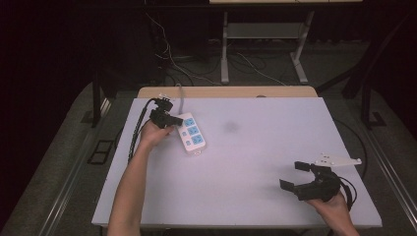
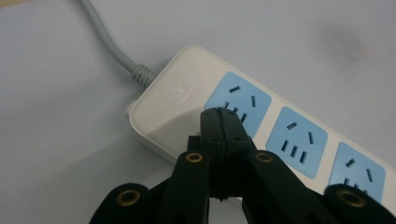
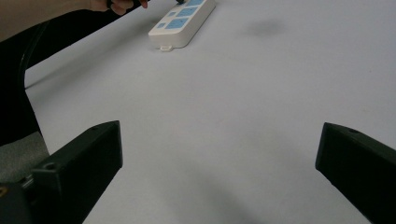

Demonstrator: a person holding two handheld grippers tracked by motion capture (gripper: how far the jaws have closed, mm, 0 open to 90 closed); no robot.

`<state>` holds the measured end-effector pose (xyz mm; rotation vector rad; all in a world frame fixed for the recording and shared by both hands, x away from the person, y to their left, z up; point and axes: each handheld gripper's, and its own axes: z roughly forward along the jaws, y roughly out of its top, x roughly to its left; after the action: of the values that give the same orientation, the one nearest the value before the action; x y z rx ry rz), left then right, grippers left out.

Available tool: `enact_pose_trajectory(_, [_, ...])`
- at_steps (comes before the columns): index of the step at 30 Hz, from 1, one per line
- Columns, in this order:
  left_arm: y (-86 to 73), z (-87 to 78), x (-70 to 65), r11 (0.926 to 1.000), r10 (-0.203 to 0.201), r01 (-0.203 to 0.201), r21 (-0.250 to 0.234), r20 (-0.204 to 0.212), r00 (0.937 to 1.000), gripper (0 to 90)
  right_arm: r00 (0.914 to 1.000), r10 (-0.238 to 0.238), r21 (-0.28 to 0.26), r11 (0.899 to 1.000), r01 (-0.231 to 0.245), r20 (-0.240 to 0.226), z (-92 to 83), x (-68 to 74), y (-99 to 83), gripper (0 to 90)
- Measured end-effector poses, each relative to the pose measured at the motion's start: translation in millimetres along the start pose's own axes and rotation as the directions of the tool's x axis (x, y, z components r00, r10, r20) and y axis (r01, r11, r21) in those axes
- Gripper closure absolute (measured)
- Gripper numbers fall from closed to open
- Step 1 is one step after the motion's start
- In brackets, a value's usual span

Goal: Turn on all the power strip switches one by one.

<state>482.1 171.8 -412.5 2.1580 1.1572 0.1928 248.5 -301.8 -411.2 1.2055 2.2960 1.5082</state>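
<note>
A white power strip [image 1: 192, 132] with 3 blue socket panels lies on the left part of the pale table [image 1: 246, 162], toward the far edge, its long axis running from far-left to near-right. A grey cord [image 2: 109, 44] leaves its far end and runs off toward the back of the table.

The left gripper [image 1: 172, 119] sits at the far end of the strip, held by the left hand [image 1: 153, 132]. In the left gripper view its jaws are pressed together with nothing between them, and their tips [image 2: 222, 116] lie over the white end of the strip, right at the edge of the 1st blue panel [image 2: 239, 100]. Whether the tips actually touch the plastic cannot be told.

The right gripper [image 1: 297, 176] is near the right front corner of the table, well apart from the strip, held by the right hand [image 1: 334, 209]. Its jaws stand wide apart and hold nothing; in the right gripper view they frame bare table, with the strip [image 3: 183, 23] far off at the top. A white flat bracket [image 1: 337, 160] lies just beyond this gripper. A faint dark smudge [image 1: 230, 127] marks the table right of the strip.
</note>
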Motion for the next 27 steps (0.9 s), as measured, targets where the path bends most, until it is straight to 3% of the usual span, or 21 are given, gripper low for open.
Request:
enact_pose_trajectory(6, [1.7, -4.7, -7.1, 0.9992, 0.032, -0.032, -0.023, -0.018, 0.9993, 89.3, 1.0, 0.002, 0.001, 1.0, -0.002, 0.003, 0.0, -1.5, 0.2, 0.5])
enact_pose_trajectory(15, [4.5, -16.7, -13.5, 0.9975, 0.047, -0.048, -0.051, -0.021, 0.9987, 89.1, 1.0, -0.002, -0.004, 1.0, 0.002, 0.006, -0.7, -1.5, 0.2, 0.5])
enact_pose_trajectory(19, [5.6, -25.6, -17.2, 0.9958, 0.055, -0.056, -0.073, -0.018, 0.9983, 84.4, 1.0, -0.003, -0.003, 1.0, 0.003, 0.006, -0.6, -1.2, 0.4, 0.5])
enact_pose_trajectory(22, [5.4, -33.0, -19.8, 0.9952, 0.048, -0.048, -0.085, -0.01, 0.9988, 69.9, 1.0, -0.002, -0.003, 1.0, 0.002, 0.005, -0.4, -1.1, 0.4, 0.5])
enact_pose_trajectory(27, [1.0, -46.7, -19.5, 0.9918, -0.002, 0.005, -0.128, 0.024, 0.9997, 43.5, 1.0, -0.003, -0.003, 1.0, 0.003, 0.002, -0.6, 0.3, 0.7, 0.5])
